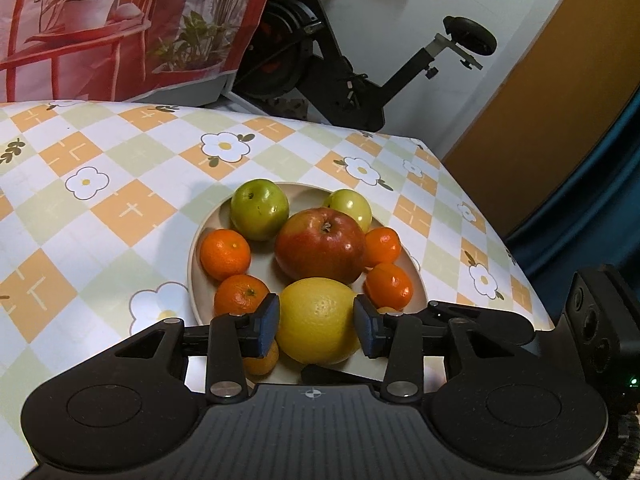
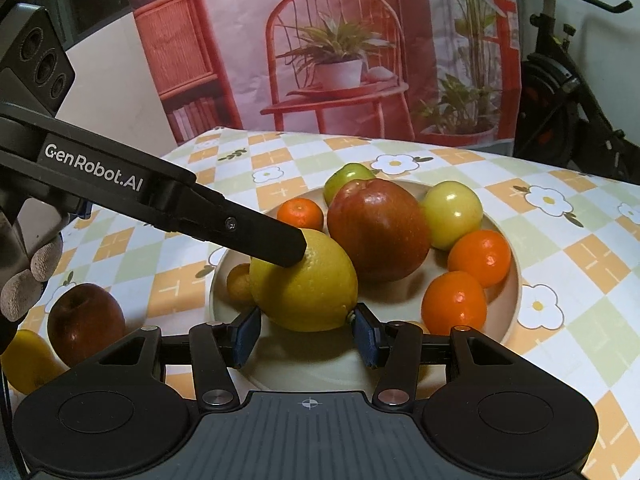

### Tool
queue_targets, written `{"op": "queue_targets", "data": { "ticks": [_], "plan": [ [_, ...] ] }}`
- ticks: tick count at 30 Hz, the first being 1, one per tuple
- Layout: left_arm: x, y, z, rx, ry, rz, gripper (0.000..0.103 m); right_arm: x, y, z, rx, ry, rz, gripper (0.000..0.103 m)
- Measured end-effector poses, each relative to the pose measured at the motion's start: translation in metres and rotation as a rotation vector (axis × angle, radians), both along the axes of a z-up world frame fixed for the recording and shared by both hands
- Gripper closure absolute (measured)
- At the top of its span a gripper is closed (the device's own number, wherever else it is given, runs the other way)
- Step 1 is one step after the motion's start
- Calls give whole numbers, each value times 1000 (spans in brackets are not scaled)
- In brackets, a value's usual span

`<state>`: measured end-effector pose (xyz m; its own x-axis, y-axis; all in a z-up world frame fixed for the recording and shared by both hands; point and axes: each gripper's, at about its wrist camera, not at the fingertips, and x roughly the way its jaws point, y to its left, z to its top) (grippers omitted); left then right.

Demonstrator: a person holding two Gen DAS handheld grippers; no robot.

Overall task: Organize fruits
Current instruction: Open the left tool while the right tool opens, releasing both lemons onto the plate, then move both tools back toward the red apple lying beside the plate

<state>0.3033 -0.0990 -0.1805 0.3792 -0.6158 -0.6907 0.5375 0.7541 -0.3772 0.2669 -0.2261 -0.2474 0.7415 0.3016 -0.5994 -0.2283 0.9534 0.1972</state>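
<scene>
A beige plate [image 1: 197, 240] [image 2: 514, 280] on the checked tablecloth holds a big red apple [image 1: 320, 244] [image 2: 378, 230], two green apples [image 1: 259, 210] [image 2: 452, 214], several mandarins [image 1: 225, 255] [image 2: 454, 304] and a yellow lemon [image 1: 318, 320] [image 2: 304, 284]. My left gripper [image 1: 316, 326] is shut on the lemon, one pad on each side; its finger [image 2: 264, 240] shows in the right wrist view lying on the lemon's top. My right gripper [image 2: 306, 336] is open, just in front of the lemon, its pads flanking the near side without touching.
A dark red apple [image 2: 86, 320] and a yellow fruit [image 2: 28, 360] lie on the cloth left of the plate. A printed backdrop [image 2: 320, 48] stands behind the table. An exercise bike [image 1: 340, 60] is past the far edge. The table's right edge [image 1: 500, 240] is near the plate.
</scene>
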Motion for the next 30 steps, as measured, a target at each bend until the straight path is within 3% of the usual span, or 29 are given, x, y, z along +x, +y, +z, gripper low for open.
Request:
{"op": "queue_targets", "data": {
  "ticks": [8, 12, 15, 19, 27, 30],
  "plan": [
    [-15, 0, 17, 60, -71, 2, 57, -22, 1, 9, 13, -28, -30, 47],
    [-30, 9, 35, 89, -142, 49, 37, -37, 3, 13, 35, -40, -57, 44],
    [-43, 21, 49, 111, -200, 91, 28, -47, 6, 17, 49, -57, -73, 36],
    [-59, 36, 61, 173, -270, 167, 16, -58, 16, 22, 58, -71, -56, 35],
    [-80, 63, 65, 407, -376, 321, 15, -66, 42, 21, 37, -59, -8, 34],
    [-87, 76, 68, 411, -397, 354, 15, -68, 52, 20, 30, -54, 17, 34]
  ]
}}
